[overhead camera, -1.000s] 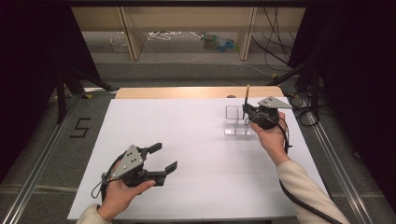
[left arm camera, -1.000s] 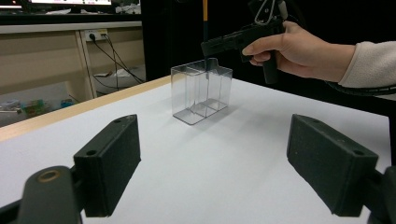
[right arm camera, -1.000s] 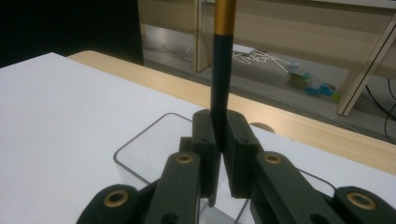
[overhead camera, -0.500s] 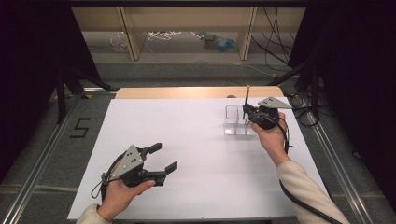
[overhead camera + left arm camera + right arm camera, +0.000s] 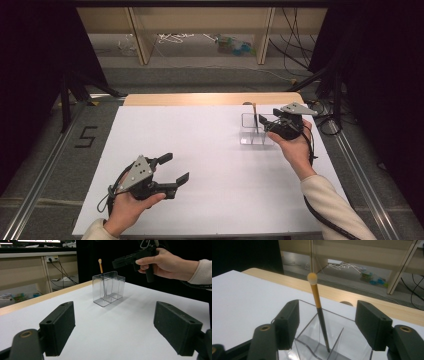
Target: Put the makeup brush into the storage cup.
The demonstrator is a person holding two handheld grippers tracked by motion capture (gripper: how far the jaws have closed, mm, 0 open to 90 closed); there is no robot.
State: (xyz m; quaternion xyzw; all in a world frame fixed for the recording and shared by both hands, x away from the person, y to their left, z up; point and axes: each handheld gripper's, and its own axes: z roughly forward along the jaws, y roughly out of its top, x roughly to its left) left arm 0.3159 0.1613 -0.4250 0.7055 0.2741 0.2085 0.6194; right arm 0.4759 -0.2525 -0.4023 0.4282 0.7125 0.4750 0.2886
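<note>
Your right gripper (image 5: 325, 322) hangs with jaws spread, holding nothing, just over the clear organizer (image 5: 342, 340). The brush (image 5: 319, 312) stands near-upright between those jaws, tip down in one compartment, pale knob up. Left gripper (image 5: 167, 170) idles released, well apart; right hand is nearer.

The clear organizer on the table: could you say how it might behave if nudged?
The clear organizer looks thin-walled and light, so it would probably slide easily on the smooth white table. Being tall and narrow, it may tip, and the leaning pencil could shift.
</note>
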